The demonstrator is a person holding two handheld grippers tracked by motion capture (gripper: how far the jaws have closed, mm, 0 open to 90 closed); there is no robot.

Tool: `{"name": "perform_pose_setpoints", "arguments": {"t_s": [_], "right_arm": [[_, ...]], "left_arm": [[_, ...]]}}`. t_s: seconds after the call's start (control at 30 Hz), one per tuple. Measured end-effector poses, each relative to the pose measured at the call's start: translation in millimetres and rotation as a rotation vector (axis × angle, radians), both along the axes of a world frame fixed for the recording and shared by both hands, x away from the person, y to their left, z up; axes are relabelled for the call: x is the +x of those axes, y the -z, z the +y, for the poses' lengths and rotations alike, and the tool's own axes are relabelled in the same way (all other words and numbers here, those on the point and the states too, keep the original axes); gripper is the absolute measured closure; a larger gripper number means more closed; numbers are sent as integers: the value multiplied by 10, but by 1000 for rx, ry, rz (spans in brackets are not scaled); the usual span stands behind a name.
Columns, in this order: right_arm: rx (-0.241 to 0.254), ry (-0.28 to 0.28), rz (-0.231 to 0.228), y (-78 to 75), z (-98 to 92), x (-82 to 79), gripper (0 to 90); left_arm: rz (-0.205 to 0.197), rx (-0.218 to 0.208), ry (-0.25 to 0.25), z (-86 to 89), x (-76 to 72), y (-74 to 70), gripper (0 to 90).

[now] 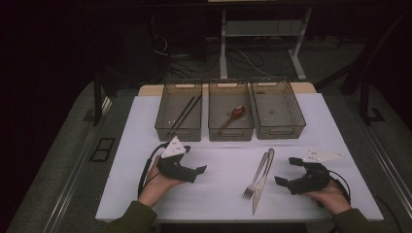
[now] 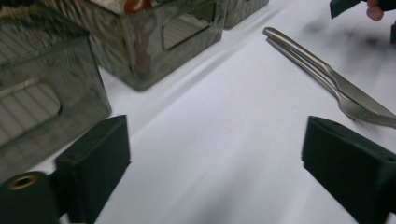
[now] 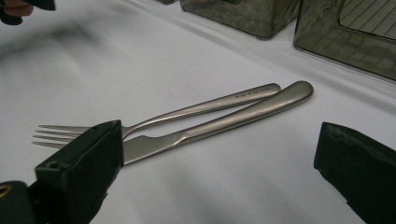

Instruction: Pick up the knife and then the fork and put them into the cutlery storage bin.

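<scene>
Two bins hold chopsticks (image 1: 183, 115) and, seemingly, a spoon (image 1: 234, 114); fork (image 1: 256, 175) and knife (image 1: 263, 180) remain, both grippers gaping empty.

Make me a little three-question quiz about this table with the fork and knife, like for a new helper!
1. True or false: the fork and knife lie side by side on the table.
2. Which bin holds the red spoon: A left, B middle, C right?
3. What lies in the left bin?

Key:
1. True; their handles touch at the far end.
2. B, the middle bin.
3. Dark chopsticks.
</scene>
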State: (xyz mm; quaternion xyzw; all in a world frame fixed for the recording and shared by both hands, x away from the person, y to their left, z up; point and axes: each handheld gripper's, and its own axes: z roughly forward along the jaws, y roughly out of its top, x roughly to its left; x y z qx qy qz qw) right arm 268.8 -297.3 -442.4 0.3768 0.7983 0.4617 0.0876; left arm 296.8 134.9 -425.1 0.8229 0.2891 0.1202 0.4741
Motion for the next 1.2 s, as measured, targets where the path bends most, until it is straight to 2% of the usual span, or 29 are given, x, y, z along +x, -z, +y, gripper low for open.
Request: {"name": "perform_pose_setpoints", "arguments": {"t_s": [0.13,0.23,0.43,0.67,0.87,1.0,1.07,1.2], "right_arm": [[-19,-13,38,-13,-14,26,10],[-34,-3,48,-46,-20,68,61],[-74,18,79,-97,-7,216,256],[-103,24,121,-109,76,465,542],[-129,7,118,-143,135,699,740],[-155,2,126,-143,221,845,844],[-186,-3,131,-136,278,903,885],[-227,12,136,-135,361,988,887]], "left_arm": [[5,7,7,54,-97,28,0],[13,-4,0,89,-130,33,0],[3,23,-24,112,-190,65,4],[10,43,-21,137,-187,87,20],[3,49,-16,151,-167,75,20],[4,49,-25,170,-164,78,19],[5,53,-22,179,-166,82,20],[3,65,-21,201,-154,88,21]]}}
